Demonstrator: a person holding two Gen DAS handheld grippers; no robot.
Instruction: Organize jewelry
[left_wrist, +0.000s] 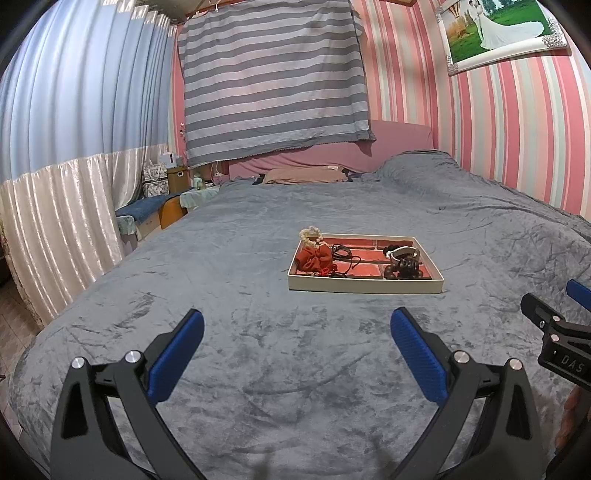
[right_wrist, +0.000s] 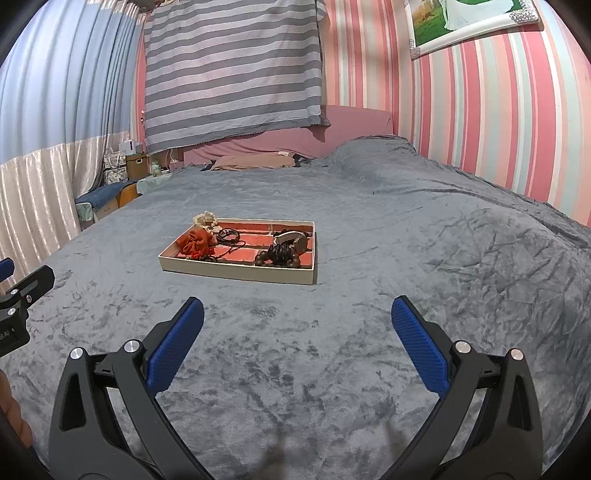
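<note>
A shallow cream tray (left_wrist: 364, 285) with a red brick-pattern floor lies on the grey bed; it also shows in the right wrist view (right_wrist: 236, 271). In it lie a red scrunchie (left_wrist: 314, 258) (right_wrist: 195, 240), black cords (left_wrist: 341, 252) (right_wrist: 228, 235), a watch (left_wrist: 400, 253) (right_wrist: 293, 238) and dark wooden beads (left_wrist: 404, 269) (right_wrist: 279, 256). A cream bead bracelet (left_wrist: 311, 235) (right_wrist: 205, 220) rests at the tray's far left corner. My left gripper (left_wrist: 297, 321) and my right gripper (right_wrist: 297, 310) are open and empty, held above the blanket short of the tray.
The grey blanket (left_wrist: 258, 350) covers the whole bed. A pink striped wall (left_wrist: 517, 129) runs along the right. Curtains (left_wrist: 55, 184) and a low side table (left_wrist: 159, 210) stand to the left. A striped cloth (left_wrist: 273, 81) hangs behind the headboard.
</note>
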